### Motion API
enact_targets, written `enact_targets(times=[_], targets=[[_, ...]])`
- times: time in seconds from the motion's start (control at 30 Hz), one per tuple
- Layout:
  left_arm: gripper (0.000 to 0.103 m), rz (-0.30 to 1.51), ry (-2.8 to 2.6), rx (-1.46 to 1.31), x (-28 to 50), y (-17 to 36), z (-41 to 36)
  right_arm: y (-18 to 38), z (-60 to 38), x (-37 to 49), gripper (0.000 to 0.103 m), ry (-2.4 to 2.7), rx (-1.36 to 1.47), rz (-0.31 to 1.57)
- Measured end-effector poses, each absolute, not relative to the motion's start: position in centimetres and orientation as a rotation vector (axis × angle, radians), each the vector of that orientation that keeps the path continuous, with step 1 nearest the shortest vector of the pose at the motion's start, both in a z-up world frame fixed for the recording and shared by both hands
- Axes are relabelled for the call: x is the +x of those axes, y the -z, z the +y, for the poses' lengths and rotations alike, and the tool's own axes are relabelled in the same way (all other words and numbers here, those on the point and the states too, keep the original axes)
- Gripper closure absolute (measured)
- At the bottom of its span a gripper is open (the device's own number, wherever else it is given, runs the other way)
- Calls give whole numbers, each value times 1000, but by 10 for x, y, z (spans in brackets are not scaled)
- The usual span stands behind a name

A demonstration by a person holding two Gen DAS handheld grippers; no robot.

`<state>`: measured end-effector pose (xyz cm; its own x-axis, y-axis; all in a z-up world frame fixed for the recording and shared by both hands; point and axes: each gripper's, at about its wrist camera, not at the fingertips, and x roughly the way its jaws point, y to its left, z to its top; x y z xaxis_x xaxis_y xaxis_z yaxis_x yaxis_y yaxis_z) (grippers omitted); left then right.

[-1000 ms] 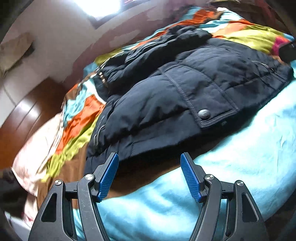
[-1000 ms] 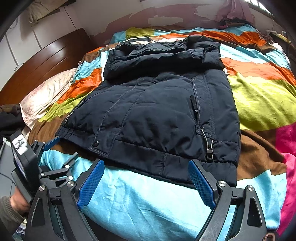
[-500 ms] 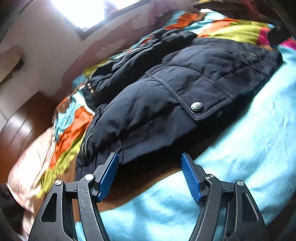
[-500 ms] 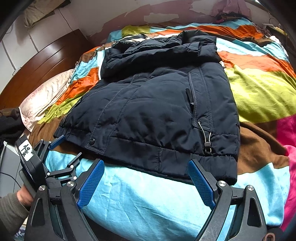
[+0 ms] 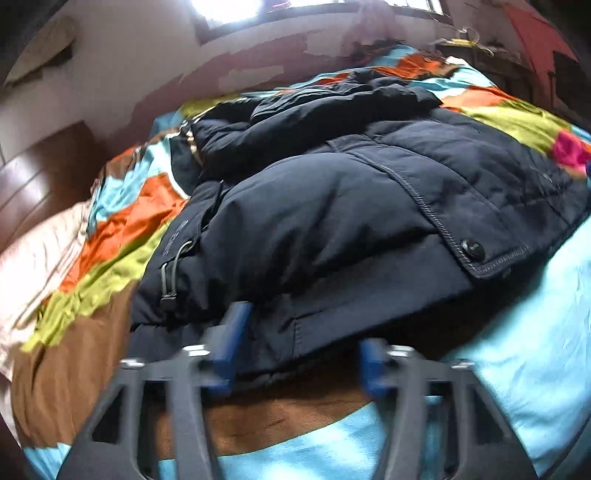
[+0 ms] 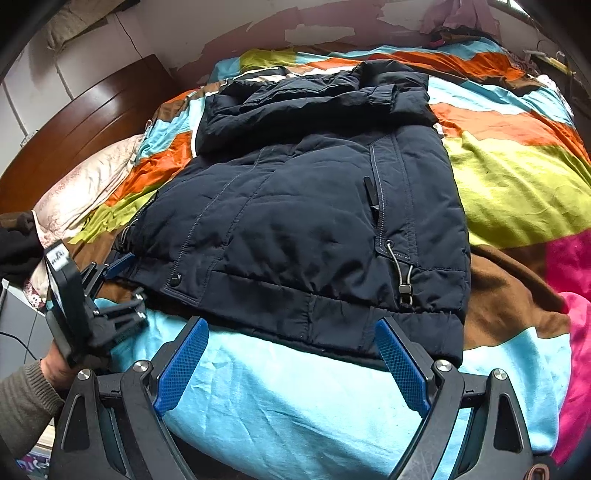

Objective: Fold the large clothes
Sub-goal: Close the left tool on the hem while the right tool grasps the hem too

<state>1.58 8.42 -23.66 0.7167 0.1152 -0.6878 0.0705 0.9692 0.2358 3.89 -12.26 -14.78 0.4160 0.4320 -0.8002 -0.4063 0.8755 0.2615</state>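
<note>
Both grippers, left gripper [image 5: 299, 354] blurred and right gripper [image 6: 291, 363], gape wide at the jacket [image 6: 314, 221] hem.

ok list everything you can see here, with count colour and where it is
jacket: one, dark navy, lying flat on the bed, hem toward the grippers
bedspread: one, blocks of blue, orange, lime, brown and pink, under the jacket
pillow: one, pale pinkish, on the bed by the headboard
headboard: one, dark brown wood, far left
wall: white with peeling patches, behind the bed
left gripper: one, black with blue pads, open at the hem's left corner
right gripper: one, black with blue pads, open, just short of the hem
hand: one, grey cuff, holding the left gripper
</note>
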Motion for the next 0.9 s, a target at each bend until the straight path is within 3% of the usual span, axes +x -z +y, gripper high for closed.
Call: enact_targets(times=[0.17, 0.27, 0.9], targets=[[85, 794, -8, 131, 21, 218, 95, 154, -120, 40, 11, -520, 16, 1029], [88, 817, -9, 95, 25, 207, 95, 157, -118, 39, 11, -526, 0, 1033], [91, 885, -20, 9, 34, 195, 103, 214, -84, 51, 13, -362, -368, 1008]])
